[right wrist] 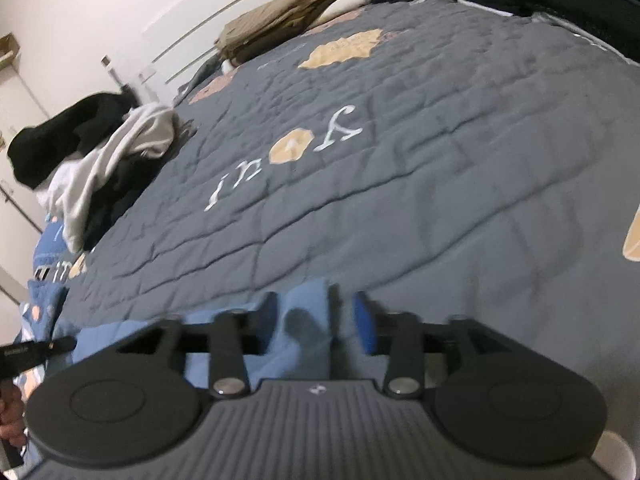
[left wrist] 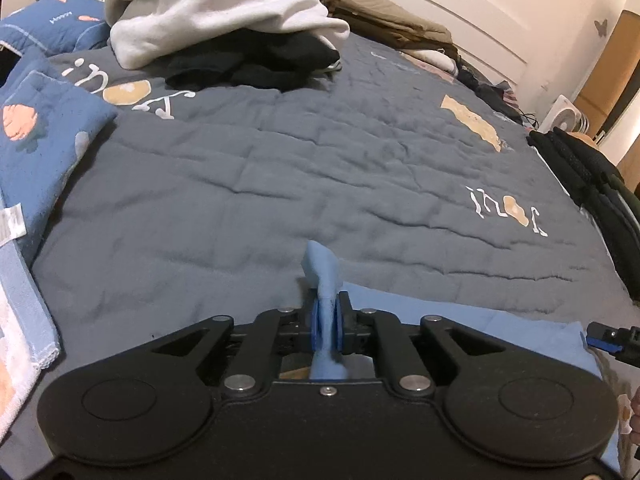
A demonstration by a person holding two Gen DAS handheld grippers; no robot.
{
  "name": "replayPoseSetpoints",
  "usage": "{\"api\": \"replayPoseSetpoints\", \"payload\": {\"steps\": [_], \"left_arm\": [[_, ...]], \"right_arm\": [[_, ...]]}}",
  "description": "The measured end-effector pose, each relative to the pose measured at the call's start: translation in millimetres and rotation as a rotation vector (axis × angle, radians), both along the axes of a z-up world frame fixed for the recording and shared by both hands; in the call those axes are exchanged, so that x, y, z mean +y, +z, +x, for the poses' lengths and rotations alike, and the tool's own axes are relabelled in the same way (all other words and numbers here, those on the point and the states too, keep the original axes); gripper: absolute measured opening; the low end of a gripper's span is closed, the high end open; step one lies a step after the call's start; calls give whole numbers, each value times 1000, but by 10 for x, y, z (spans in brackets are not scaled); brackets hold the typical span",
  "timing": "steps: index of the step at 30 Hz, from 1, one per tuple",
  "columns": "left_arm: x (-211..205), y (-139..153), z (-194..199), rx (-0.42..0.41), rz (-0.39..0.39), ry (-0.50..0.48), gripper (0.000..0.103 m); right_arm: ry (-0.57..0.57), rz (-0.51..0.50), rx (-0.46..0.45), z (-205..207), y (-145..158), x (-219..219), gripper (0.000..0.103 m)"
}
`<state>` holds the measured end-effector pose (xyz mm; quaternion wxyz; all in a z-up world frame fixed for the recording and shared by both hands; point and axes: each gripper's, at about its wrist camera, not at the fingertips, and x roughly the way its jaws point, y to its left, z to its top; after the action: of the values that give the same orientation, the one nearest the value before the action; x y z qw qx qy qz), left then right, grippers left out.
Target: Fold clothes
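A light blue garment (left wrist: 460, 320) lies flat on the near edge of the grey quilt (left wrist: 320, 160). My left gripper (left wrist: 328, 320) is shut on a bunched fold of it, and a tuft of the cloth sticks up past the pads. In the right wrist view the same blue garment (right wrist: 296, 344) lies under my right gripper (right wrist: 316, 316). Its jaws stand apart, with a corner of the cloth against the left finger and a gap before the blue right pad (right wrist: 362, 324). Each gripper's tip shows at the edge of the other's view.
A loose heap of white and black clothes (left wrist: 224, 12) sits at the far left of the bed. Folded tan clothes (left wrist: 384, 20) lie by the wall, and a stack of black garments (left wrist: 580, 168) is on the right. A blue patterned pillow (left wrist: 40, 128) is at the left.
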<state>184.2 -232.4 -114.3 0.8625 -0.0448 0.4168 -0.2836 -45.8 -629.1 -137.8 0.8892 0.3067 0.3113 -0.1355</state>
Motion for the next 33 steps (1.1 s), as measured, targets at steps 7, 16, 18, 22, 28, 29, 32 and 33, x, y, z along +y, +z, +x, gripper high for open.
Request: {"api": "replayPoseSetpoints", "payload": {"steps": [7,16,18,22,28,29,32,33], "left_arm": [[-2,-78,17,35,9,-3,14],[42,-62,-16,24,-54,-38,4],[86,-5,-49,-18,-97,-43,4],[213,71,-61,-55,-175,-20,4],[253,-23,-2,-31,-107,68,5],[248,-61,27,-5,-91,69,7],[286,-130,62,37,-73,64,18],[303,-121,69,40,-82,55,23]], "right_arm": [[46,-4,26,130,-93,50,49],[24,153,-45,98,-108,1,3],[-9,167,-113,24,-8,-42,3],[-50,131,-245,-75,203,-72,3],[-4,-14,-220,126,101,59,5],[-1,-4,-185,171,60,41,5],[-6,53,-128,226,-10,-32,7],[-13,75,-128,208,2,-65,9]]}}
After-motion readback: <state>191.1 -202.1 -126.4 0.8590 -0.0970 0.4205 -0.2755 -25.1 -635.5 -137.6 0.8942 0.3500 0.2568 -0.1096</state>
